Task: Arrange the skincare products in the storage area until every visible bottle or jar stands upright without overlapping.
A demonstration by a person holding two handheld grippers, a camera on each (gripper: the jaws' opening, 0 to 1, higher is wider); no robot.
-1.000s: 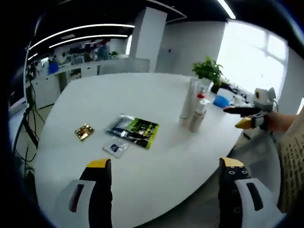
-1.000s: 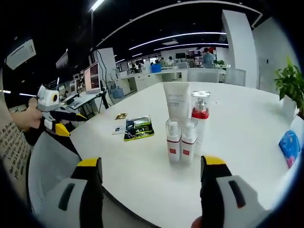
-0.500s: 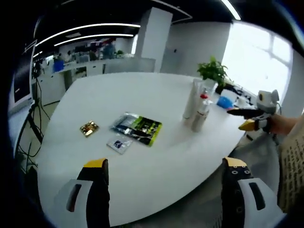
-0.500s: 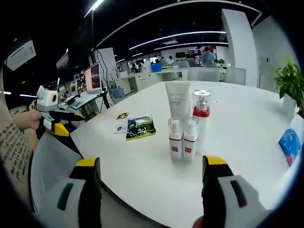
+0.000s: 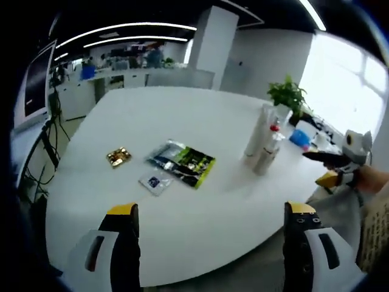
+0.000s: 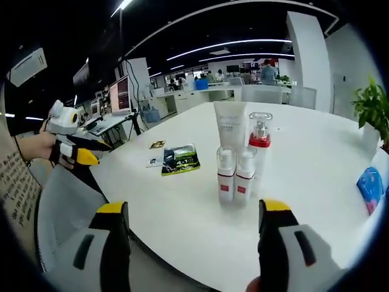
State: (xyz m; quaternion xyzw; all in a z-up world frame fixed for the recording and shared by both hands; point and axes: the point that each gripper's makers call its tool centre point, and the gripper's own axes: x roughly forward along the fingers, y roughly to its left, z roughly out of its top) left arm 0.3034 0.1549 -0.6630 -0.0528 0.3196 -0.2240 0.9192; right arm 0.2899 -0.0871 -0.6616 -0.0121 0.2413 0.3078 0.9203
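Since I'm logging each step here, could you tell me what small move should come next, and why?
Probably bring the open left gripper forward toward the green sachet, which lies flat apart from the bottles. The tube, pump bottle and two small bottles already stand upright together, and both grippers hover empty short of the table.

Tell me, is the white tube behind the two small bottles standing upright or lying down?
Upright. In the right gripper view the white tube rises vertically from the table, beside the red-collared pump bottle.
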